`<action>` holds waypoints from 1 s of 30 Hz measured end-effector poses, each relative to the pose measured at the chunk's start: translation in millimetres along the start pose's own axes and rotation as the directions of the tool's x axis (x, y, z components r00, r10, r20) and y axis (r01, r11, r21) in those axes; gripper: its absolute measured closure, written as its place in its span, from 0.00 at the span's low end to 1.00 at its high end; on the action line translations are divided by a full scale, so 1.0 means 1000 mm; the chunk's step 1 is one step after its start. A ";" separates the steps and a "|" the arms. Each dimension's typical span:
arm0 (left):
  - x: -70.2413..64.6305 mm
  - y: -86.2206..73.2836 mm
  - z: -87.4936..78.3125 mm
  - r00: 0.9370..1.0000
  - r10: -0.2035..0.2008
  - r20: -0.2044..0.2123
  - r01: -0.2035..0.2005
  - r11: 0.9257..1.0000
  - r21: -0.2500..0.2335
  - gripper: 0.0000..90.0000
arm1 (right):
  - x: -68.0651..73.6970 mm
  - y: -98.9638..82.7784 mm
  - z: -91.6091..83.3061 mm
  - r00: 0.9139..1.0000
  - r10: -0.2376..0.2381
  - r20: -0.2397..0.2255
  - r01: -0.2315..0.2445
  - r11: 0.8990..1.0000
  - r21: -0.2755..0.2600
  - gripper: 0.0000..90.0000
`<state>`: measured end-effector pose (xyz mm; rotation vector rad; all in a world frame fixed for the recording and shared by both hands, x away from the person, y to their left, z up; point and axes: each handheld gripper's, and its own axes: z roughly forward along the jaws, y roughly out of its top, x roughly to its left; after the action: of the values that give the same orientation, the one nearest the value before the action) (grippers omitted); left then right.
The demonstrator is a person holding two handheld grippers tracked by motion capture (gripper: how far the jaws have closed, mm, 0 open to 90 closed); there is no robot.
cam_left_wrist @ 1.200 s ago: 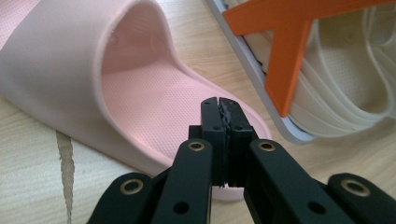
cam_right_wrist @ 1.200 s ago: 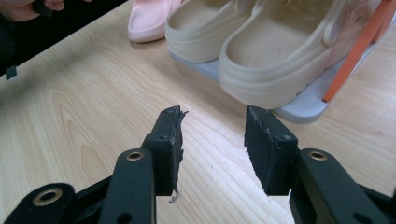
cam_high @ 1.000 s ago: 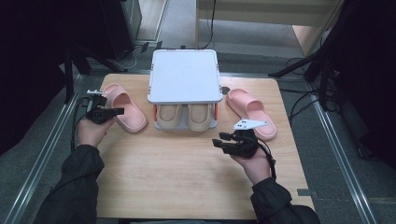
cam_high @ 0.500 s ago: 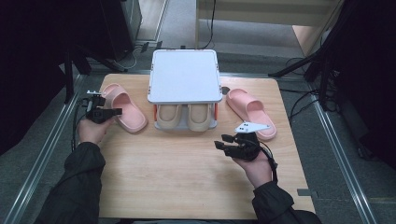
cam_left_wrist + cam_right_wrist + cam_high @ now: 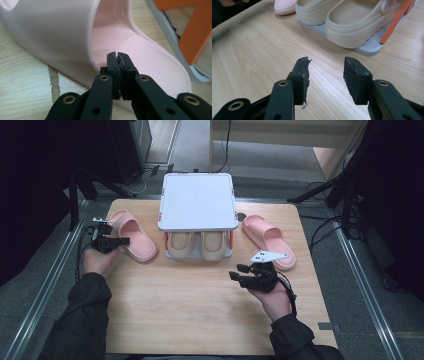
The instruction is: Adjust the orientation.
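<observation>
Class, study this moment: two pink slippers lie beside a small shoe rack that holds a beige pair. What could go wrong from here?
1. The left tool is shut with nothing between its jaws, hovering at the left pink slipper; pushing on closed may just shove it.
2. The rack stands close beside that slipper; a lift could knock its orange post.
3. The right tool is open over bare table.

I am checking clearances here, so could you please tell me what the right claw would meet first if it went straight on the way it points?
Probably the near beige clog on the grey rack; the open right claw has bare table before that.
</observation>
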<state>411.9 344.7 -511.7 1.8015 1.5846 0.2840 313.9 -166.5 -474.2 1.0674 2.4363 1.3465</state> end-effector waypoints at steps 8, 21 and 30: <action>0.001 0.000 -0.002 1.000 0.004 -0.001 -0.004 1.000 0.010 0.97 | 0.001 0.000 0.001 1.000 -0.003 -0.007 0.003 1.000 0.002 0.62; 0.021 -0.004 -0.014 0.999 -0.034 -0.006 0.034 0.999 0.010 0.98 | 0.001 0.000 0.002 1.000 -0.007 -0.009 0.007 1.000 0.006 0.62; 0.032 -0.006 -0.021 0.998 -0.063 -0.013 0.063 0.998 -0.003 0.98 | 0.001 0.000 0.003 1.000 -0.006 -0.010 0.007 1.000 0.012 0.62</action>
<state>402.4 382.5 -509.1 1.7481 1.6459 0.2687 314.6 -163.4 -475.6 1.0573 2.4562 1.3397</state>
